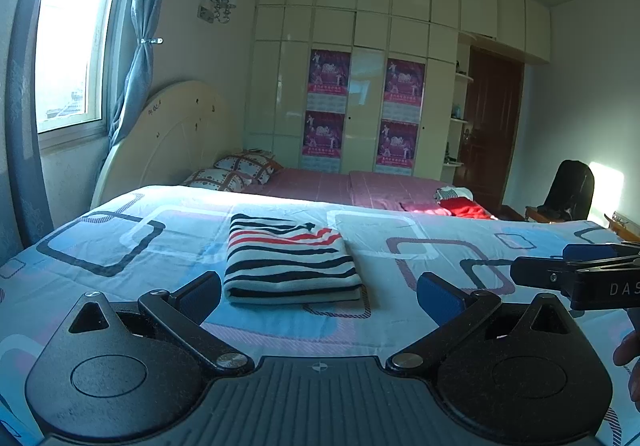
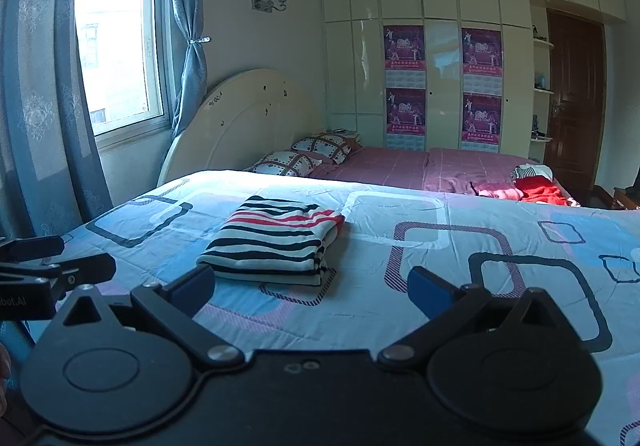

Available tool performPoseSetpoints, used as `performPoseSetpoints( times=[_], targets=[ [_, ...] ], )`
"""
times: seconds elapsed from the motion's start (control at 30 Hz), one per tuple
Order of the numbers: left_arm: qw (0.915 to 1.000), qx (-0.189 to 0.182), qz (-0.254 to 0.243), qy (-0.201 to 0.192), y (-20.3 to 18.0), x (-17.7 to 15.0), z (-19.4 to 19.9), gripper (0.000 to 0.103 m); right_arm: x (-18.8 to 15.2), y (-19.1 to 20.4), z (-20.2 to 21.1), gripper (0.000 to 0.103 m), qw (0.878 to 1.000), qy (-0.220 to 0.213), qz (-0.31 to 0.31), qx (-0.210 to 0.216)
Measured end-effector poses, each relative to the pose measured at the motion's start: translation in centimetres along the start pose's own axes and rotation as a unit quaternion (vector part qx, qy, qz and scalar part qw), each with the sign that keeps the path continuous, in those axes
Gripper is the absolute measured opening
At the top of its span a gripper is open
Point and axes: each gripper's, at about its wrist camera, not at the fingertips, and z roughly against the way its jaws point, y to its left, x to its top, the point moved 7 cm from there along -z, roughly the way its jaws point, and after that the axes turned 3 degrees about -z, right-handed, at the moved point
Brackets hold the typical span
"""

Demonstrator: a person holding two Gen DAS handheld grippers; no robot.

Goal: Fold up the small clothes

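Now released, both: left gripper point(image 1: 319, 300) and right gripper point(image 2: 311, 292) spread wide, grasping nothing, hovering near the bedspread point(image 1: 120, 286). Just beyond, folded striped garment point(image 1: 290, 260) flat on it. Farther right, red clothes point(image 2: 540, 188) on pink sheet point(image 2: 400, 166).

Left gripper point(image 1: 319, 298): jaws spread wide, blue pads point(image 1: 438, 296) facing each other, nothing between them. Right gripper point(image 2: 311, 292): jaws likewise spread wide, empty. Both held level, side by side, pointing forward. Part of a hand point(image 1: 630, 362) visible at the right gripper's handle, at frame edge.
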Motion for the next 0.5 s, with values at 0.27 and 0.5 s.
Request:
performPoseSetpoints(
  times=[0.27, 0.5],
  targets=[
    [1.0, 0.001, 0.0, 0.002, -0.07, -0.12, 0.04, 0.103, 0.06, 0.1, -0.11, 0.102, 1.0, 0.002, 0.001, 0.0],
    [1.0, 0.004, -0.001, 0.001, 0.03, -0.09, 0.12, 0.103, 0.54, 0.5, -0.32, 0.102, 1.0, 0.004, 0.007, 0.003]
  ],
)
